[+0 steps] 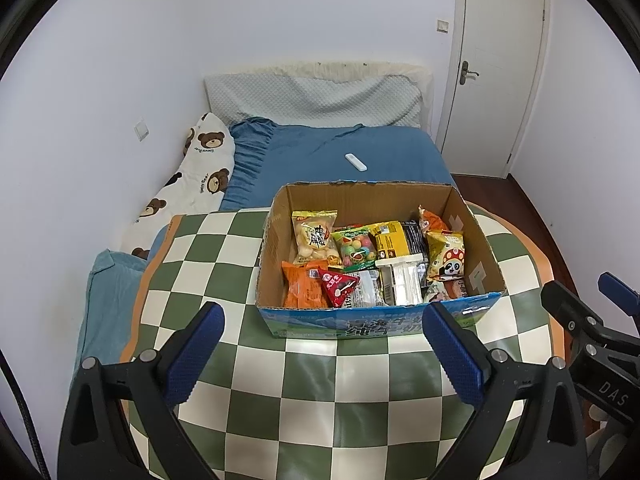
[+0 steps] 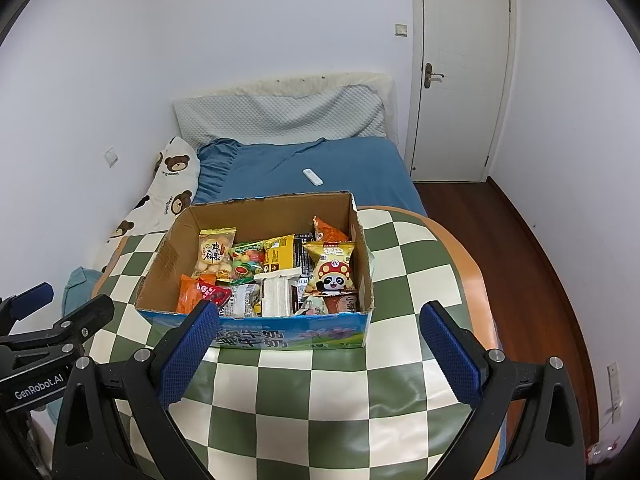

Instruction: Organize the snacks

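A cardboard box (image 1: 476, 248) (image 2: 160, 264) with a blue printed front stands on the green-and-cream checkered table (image 1: 320, 392) (image 2: 320, 392). It holds several snack packets: a yellow biscuit bag (image 1: 314, 238) (image 2: 214, 258), a candy bag (image 1: 356, 248), an orange packet (image 1: 302, 290), a red triangular packet (image 1: 338, 286) and a panda bag (image 1: 446, 256) (image 2: 332, 270). My left gripper (image 1: 324, 354) hovers open just in front of the box, nothing between its blue pads. My right gripper (image 2: 320, 354) is likewise open and empty before the box.
Behind the table lies a bed with a blue sheet (image 1: 340, 152), a white remote (image 1: 356, 162) (image 2: 313, 177), a bear-print pillow (image 1: 192, 184) and a grey pillow (image 1: 312, 100). A white door (image 1: 496, 72) and wooden floor (image 2: 520, 240) are at the right.
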Tool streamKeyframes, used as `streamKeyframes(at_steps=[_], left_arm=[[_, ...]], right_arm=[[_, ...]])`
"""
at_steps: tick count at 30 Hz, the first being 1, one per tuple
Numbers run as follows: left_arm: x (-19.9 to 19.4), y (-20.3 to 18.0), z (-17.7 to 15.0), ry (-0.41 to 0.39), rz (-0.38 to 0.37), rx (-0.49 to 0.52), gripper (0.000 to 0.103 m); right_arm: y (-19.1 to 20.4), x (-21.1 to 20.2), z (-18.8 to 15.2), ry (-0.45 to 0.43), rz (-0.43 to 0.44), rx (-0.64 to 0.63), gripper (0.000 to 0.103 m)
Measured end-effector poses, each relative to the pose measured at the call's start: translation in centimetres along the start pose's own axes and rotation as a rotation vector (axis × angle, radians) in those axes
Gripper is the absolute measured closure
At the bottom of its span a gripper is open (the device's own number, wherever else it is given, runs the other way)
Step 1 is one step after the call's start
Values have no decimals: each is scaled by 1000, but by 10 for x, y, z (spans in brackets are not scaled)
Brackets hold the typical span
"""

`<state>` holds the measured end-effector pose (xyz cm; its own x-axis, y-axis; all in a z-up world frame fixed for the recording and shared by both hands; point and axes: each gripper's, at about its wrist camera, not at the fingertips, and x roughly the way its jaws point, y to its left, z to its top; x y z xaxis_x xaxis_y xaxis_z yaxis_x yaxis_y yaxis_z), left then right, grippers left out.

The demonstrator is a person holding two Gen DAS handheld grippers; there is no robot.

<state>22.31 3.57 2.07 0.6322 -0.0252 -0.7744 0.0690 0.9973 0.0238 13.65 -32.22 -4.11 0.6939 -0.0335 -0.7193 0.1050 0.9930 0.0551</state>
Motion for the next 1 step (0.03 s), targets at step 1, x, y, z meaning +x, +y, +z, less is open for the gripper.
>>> streamKeyframes(at_steps=[1], left_arm=[[-1,0,0,-2,1,-1,2]], right_arm=[[0,0,0,1,0,0,1]])
